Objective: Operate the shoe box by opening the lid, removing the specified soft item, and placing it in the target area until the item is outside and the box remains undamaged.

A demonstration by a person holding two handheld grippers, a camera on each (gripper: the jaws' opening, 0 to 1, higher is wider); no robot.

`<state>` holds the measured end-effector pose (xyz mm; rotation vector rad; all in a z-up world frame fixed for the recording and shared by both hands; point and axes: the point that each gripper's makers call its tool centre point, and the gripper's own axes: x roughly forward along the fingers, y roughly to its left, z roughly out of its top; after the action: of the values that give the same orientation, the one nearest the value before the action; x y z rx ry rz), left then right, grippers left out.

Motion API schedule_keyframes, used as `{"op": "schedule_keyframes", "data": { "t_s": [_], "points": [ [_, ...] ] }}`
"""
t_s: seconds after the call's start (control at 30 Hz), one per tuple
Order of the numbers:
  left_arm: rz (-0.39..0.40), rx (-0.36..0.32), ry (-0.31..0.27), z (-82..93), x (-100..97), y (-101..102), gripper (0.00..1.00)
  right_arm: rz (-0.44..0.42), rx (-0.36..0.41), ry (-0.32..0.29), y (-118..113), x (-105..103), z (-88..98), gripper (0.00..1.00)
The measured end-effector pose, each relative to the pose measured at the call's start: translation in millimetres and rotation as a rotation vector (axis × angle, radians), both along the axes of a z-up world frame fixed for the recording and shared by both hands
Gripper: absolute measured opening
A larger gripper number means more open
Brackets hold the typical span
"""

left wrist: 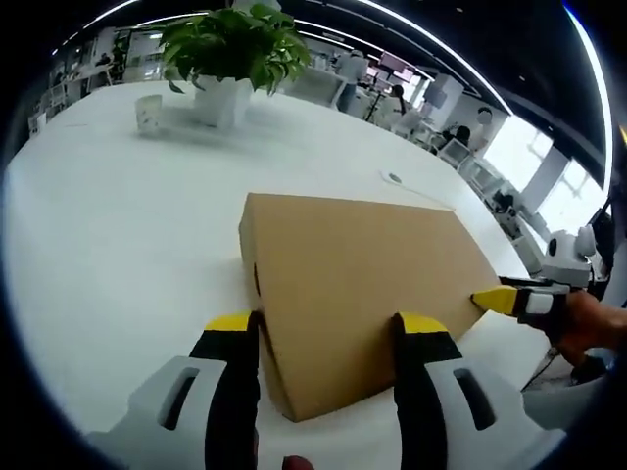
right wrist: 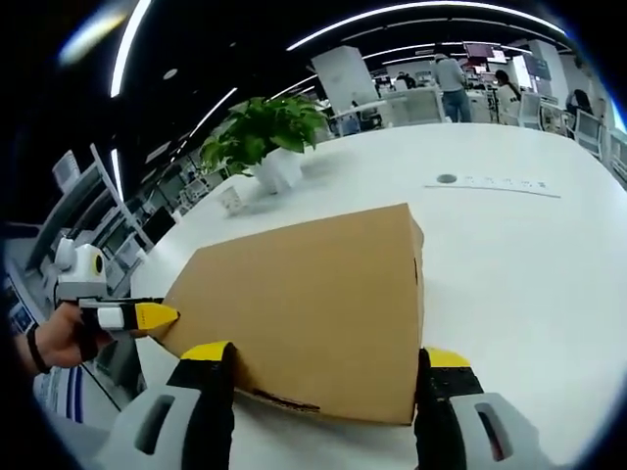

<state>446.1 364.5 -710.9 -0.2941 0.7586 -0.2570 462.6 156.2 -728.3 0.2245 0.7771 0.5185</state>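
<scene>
A closed brown cardboard shoe box [left wrist: 362,284] lies flat on the white table [left wrist: 118,255]. My left gripper [left wrist: 326,323] is open, its yellow-tipped jaws straddling the box's near corner. From the right, the right gripper [left wrist: 498,299], held by a hand, reaches the box's far right corner. In the right gripper view the same box [right wrist: 313,294] lies ahead, and my right gripper [right wrist: 326,354] is open with its jaws on either side of the box's near edge. The left gripper [right wrist: 147,315] touches the box's left corner there. The lid is down and the contents are hidden.
A potted green plant [left wrist: 230,49] in a white pot and a small white cup [left wrist: 148,113] stand at the table's far side. A round cable port [left wrist: 393,178] sits beyond the box. Office desks, chairs and people fill the background.
</scene>
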Motion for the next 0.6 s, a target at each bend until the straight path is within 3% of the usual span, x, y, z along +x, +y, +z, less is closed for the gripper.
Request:
{"op": "schedule_keyframes", "data": {
  "t_s": [0.2,0.4,0.47,0.6],
  "points": [
    [0.006,0.003,0.001,-1.7,-9.2,7.2,0.52,0.005,0.001,0.004,6.7,-10.2,0.0,0.74],
    [0.026,0.021,0.008,-2.0,-12.7,7.5,0.54,0.068,0.010,0.014,5.1,-12.6,0.8,0.74],
    [0.003,0.044,-0.007,-1.8,-14.5,6.7,0.55,0.117,0.006,0.002,5.6,-20.1,2.5,0.75],
    [-0.038,0.050,-0.026,0.2,-23.8,6.5,0.57,0.133,0.000,-0.035,1.2,-22.9,6.4,0.75]
  ]
}}
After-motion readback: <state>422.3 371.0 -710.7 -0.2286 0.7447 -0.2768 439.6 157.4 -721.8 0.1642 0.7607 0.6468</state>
